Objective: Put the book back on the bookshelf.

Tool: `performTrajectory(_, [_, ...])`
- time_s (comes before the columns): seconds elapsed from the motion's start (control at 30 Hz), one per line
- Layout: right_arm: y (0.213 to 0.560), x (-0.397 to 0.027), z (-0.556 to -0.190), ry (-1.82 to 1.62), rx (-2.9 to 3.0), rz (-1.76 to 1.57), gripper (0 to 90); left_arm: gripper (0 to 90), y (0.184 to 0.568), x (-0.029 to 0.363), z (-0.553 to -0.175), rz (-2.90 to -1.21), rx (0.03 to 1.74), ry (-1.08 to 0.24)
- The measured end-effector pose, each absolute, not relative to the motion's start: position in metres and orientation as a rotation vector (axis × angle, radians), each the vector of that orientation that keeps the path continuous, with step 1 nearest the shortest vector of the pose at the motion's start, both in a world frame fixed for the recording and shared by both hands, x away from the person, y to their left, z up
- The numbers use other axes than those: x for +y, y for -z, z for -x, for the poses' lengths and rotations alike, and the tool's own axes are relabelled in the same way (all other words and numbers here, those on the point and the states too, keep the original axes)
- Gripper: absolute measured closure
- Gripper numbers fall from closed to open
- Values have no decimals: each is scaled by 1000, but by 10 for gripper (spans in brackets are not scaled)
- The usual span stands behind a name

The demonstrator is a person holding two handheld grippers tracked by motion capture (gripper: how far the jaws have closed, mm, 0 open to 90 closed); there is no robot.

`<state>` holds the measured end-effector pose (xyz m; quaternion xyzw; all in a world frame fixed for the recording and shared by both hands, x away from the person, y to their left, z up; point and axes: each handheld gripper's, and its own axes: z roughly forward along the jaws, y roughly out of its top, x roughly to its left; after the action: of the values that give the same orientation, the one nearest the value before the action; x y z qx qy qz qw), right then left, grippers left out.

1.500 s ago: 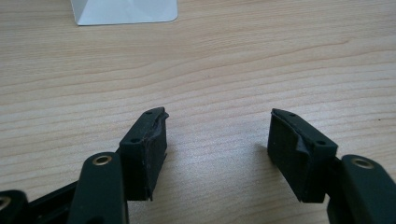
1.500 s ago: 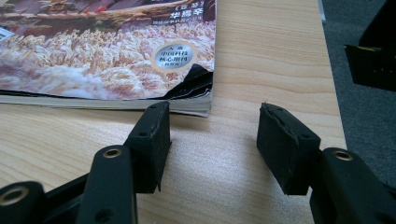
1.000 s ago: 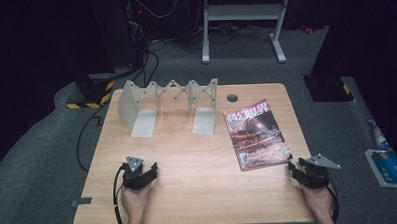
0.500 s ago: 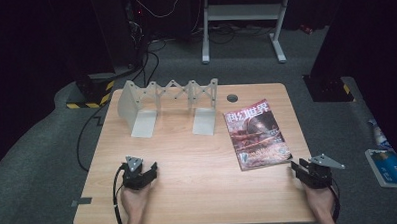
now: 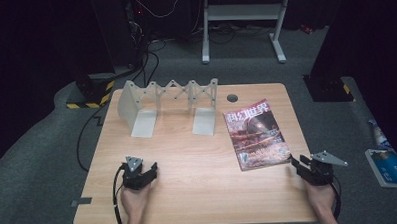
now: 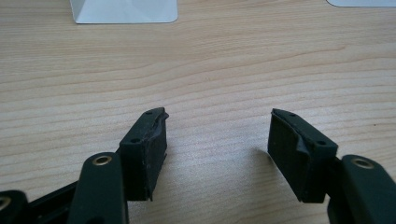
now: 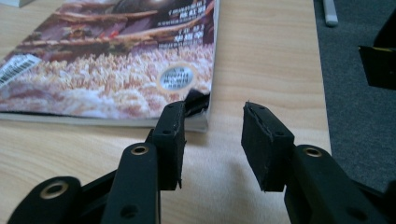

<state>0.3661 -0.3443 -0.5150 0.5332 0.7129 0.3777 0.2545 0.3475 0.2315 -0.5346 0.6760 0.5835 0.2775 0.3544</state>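
A: High view first: the magazine [image 5: 257,135] lies flat on the right half of the table [image 5: 189,192], cover up, its near right corner just beside my right gripper [image 5: 299,164].

B: What has changed there?

A: The right gripper's jaws have just been closing; they now stand partway apart with nothing between them. In the right gripper view the left jaw's tip sits at the magazine's [image 7: 116,70] near corner, by a small tear in the edge. Whether it touches the paper I can't tell.

B: So what does that mean?

A: I judge I'm sizing the jaws to pinch that corner. No grip yet.

B: And the other hand?

A: The left gripper [image 5: 147,173] rests on the table's near left part, jaws spread wide over bare wood, well apart from the magazine.

B: Anything to put it in?

A: The expanding book rack [image 5: 169,105] stands at the far side, left of the magazine. Its slots hold nothing.
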Motion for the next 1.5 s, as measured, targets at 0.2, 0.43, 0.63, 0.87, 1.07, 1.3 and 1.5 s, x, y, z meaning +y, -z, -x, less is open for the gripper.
performTrajectory(0.2, [507,-342,-376,-1021,1933,-1434,596,375,535,232,-347,-1747,1508,-718])
performTrajectory(0.43, [503,-337,-391,-971,1957,-1412,593,374,535,232,-347,-1747,1507,-717])
performTrajectory(0.63, [503,-330,-408,-945,1989,-1413,588,374,535,231,-347,-1747,1508,-717])
performTrajectory(0.87, [508,-324,-422,-904,2019,-1426,585,375,535,231,-347,-1746,1510,-720])
performTrajectory(1.07, [511,-326,-428,-926,2026,-1473,564,375,535,231,-347,-1745,1511,-720])
performTrajectory(1.3, [513,-323,-428,-959,2044,-1491,573,375,535,231,-347,-1746,1511,-723])
performTrajectory(1.5, [516,-322,-426,-1001,2051,-1490,580,374,535,230,-347,-1748,1512,-723])
